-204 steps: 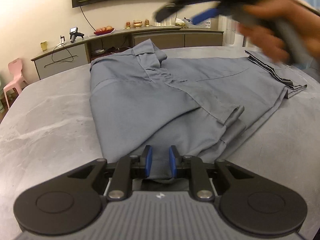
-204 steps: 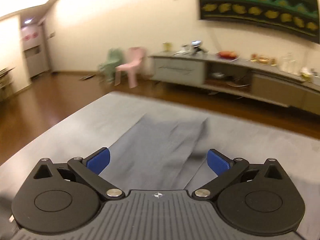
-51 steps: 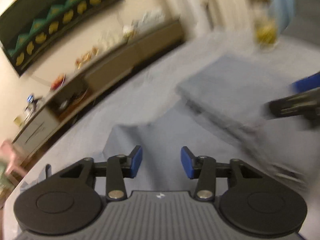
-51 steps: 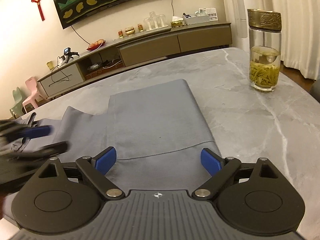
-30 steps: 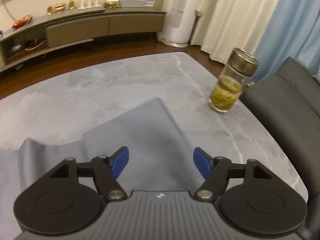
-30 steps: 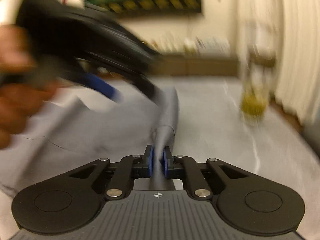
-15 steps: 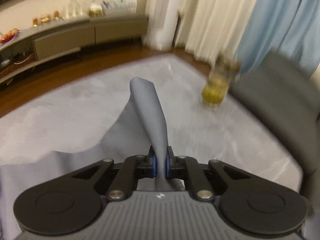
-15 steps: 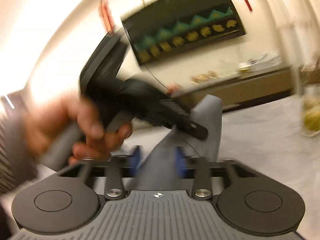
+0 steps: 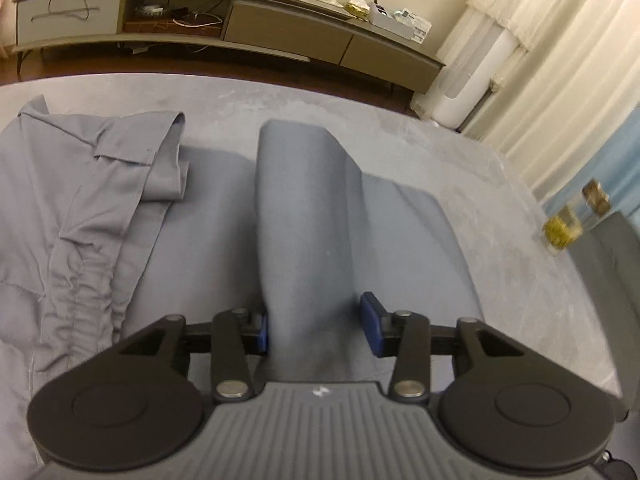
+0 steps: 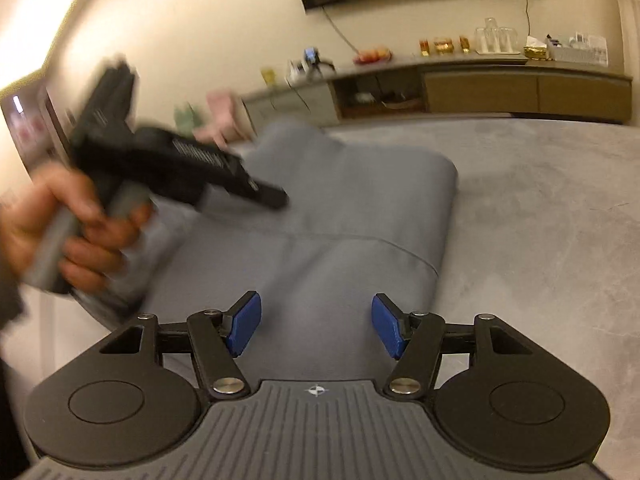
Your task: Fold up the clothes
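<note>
A: Grey marble table point(image 9: 460, 152) before a long sideboard point(image 9: 280, 20). What does the left wrist view show?

B: Grey trousers point(image 9: 100, 208) lie across the table's left half. The left gripper point(image 9: 318, 326) has just been opening; half a second ago it pinched a raised fold point(image 9: 304, 208), which now stands loose between parted jaws, brushing the left pad.

A: And the right wrist view?

B: The right gripper point(image 10: 316, 328) has also just opened, jaws wide, nothing gripped, cloth lying beneath. Both have let go, so this fold looks laid down.
</note>
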